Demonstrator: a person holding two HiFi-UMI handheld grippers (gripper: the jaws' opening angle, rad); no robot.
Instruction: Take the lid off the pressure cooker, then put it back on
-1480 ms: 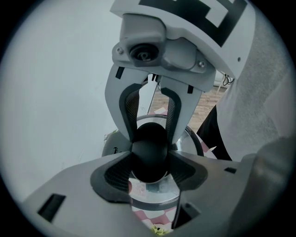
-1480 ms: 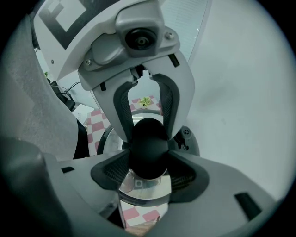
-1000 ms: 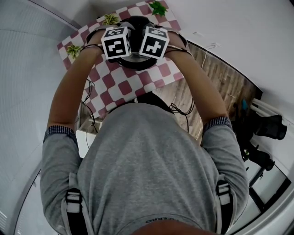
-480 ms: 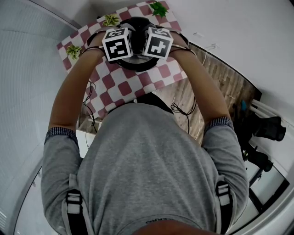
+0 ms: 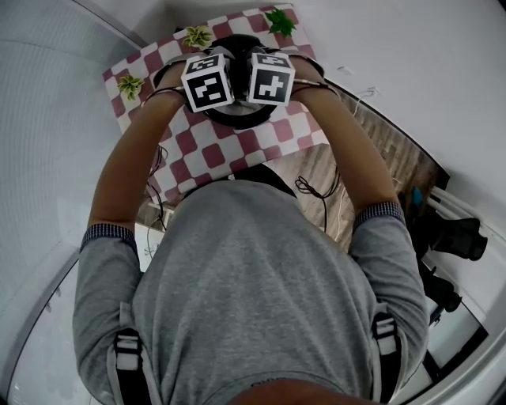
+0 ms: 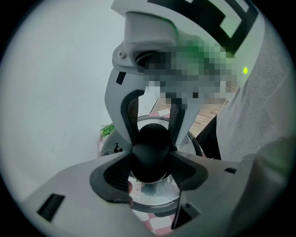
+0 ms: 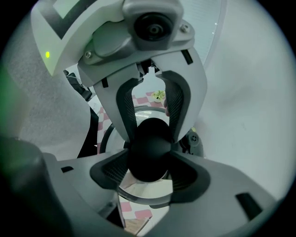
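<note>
The black pressure cooker (image 5: 237, 119) stands on a red-and-white checked cloth (image 5: 198, 150). Its shiny lid (image 6: 155, 196) carries a round black knob (image 6: 150, 152). My left gripper (image 6: 150, 159) and my right gripper (image 7: 148, 159) meet over it from opposite sides. Each has its ribbed pads pressed on the knob (image 7: 148, 148). In the head view only their marker cubes show, the left (image 5: 207, 81) and the right (image 5: 271, 77), side by side above the cooker. I cannot tell whether the lid rests on the pot or hangs just above it.
Three small green plants (image 5: 130, 85) (image 5: 198, 35) (image 5: 279, 21) stand along the table's far edges. A white wall runs behind and to the left. To the right lie wooden floor (image 5: 379, 134), loose cables and dark tripod gear (image 5: 458, 237).
Both marker cubes have rolled a little about the knob while the hands stay over the cooker. The head view has shifted slightly.
</note>
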